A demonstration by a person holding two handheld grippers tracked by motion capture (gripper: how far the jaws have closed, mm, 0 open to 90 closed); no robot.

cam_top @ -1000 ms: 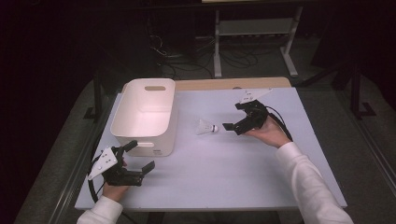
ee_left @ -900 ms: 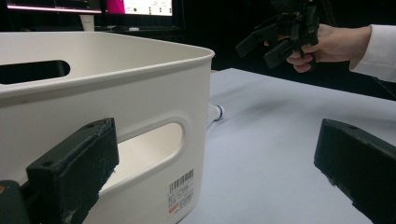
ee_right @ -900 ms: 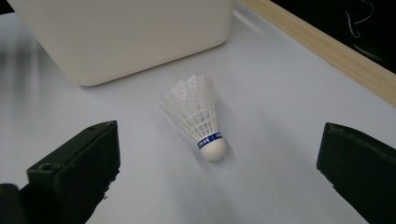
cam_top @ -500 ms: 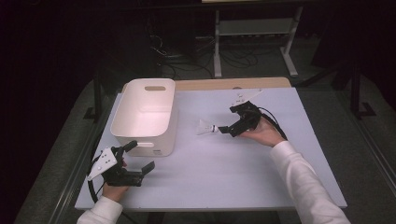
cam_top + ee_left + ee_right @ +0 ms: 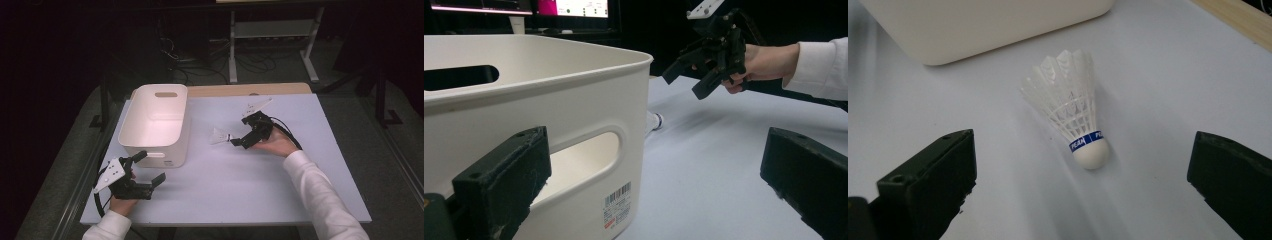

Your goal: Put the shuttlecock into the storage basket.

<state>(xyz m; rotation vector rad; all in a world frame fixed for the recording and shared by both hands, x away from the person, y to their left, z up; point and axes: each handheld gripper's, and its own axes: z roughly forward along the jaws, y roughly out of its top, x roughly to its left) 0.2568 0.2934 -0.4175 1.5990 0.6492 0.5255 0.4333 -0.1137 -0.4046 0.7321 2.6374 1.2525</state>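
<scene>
Your right gripper [image 5: 239, 138] stands wide open, empty; the shuttlecock [image 5: 1070, 112] lies ahead between its jaws (cork end nearest), untouched. Your left gripper [image 5: 150, 170] is likewise wide open, empty, the white bin [image 5: 549, 125] just ahead of its jaws.

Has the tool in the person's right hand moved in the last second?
Yes. The right tool has slid left, toward the shuttlecock and the white bin, which both stay put.

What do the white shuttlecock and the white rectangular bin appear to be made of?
White shuttlecock: likely plastic or nylon; the translucent skirt is a moulded lattice, the rounded white base is matte, maybe foam or cork, with a blue band. White rectangular bin: seemingly moulded plastic, smooth satin walls with rounded corners and cut-out handles.
</scene>
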